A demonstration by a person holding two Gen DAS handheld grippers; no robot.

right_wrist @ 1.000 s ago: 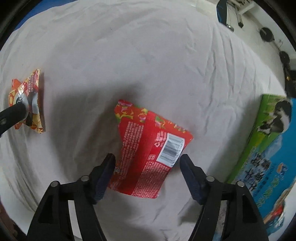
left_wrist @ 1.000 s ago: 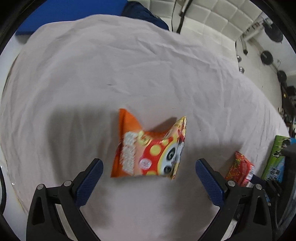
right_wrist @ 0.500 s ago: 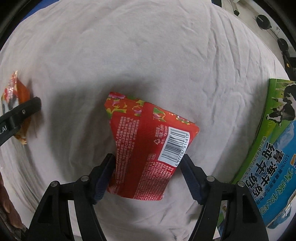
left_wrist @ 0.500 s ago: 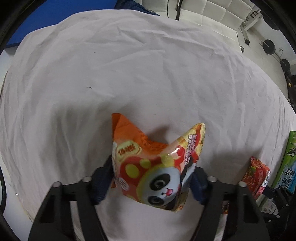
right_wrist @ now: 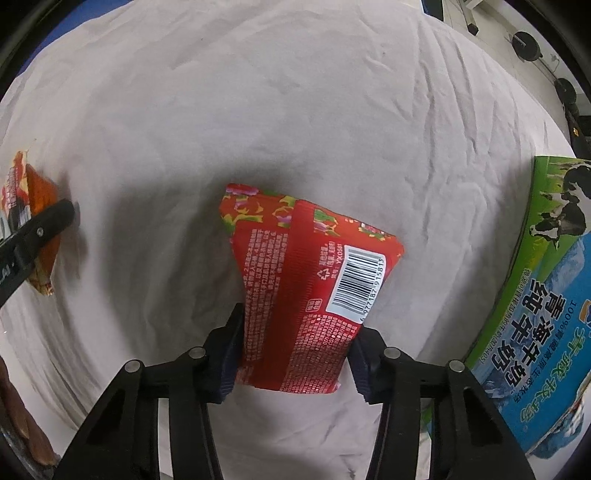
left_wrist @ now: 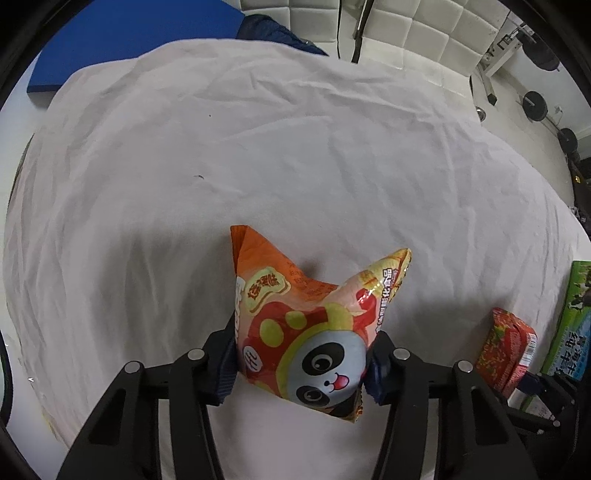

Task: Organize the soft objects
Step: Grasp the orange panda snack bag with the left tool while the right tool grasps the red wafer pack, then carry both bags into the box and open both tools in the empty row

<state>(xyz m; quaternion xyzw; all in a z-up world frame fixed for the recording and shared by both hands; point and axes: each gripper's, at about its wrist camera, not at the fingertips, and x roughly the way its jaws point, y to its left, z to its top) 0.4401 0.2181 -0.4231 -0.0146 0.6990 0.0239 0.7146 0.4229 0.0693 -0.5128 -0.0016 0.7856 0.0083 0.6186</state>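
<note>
My left gripper (left_wrist: 301,363) is shut on an orange snack bag with a panda face (left_wrist: 314,325), squeezing its lower part so the top corners stick up above the white sheet (left_wrist: 258,166). My right gripper (right_wrist: 293,350) is shut on a red snack bag (right_wrist: 310,295), barcode side facing me. The red bag also shows at the right of the left wrist view (left_wrist: 508,349). The orange bag (right_wrist: 35,206) and one left finger (right_wrist: 37,230) show at the left edge of the right wrist view.
A green and blue milk carton box (right_wrist: 539,295) lies at the right edge of the bed, also seen in the left wrist view (left_wrist: 570,325). A white tufted headboard (left_wrist: 424,37), a blue panel (left_wrist: 129,33) and dumbbells (left_wrist: 535,105) lie beyond the sheet.
Both grippers moved onto their bags and closed. The left one went from wide open around the orange bag to squeezing it; the right one tightened on the red bag. Both bags now sit higher.
</note>
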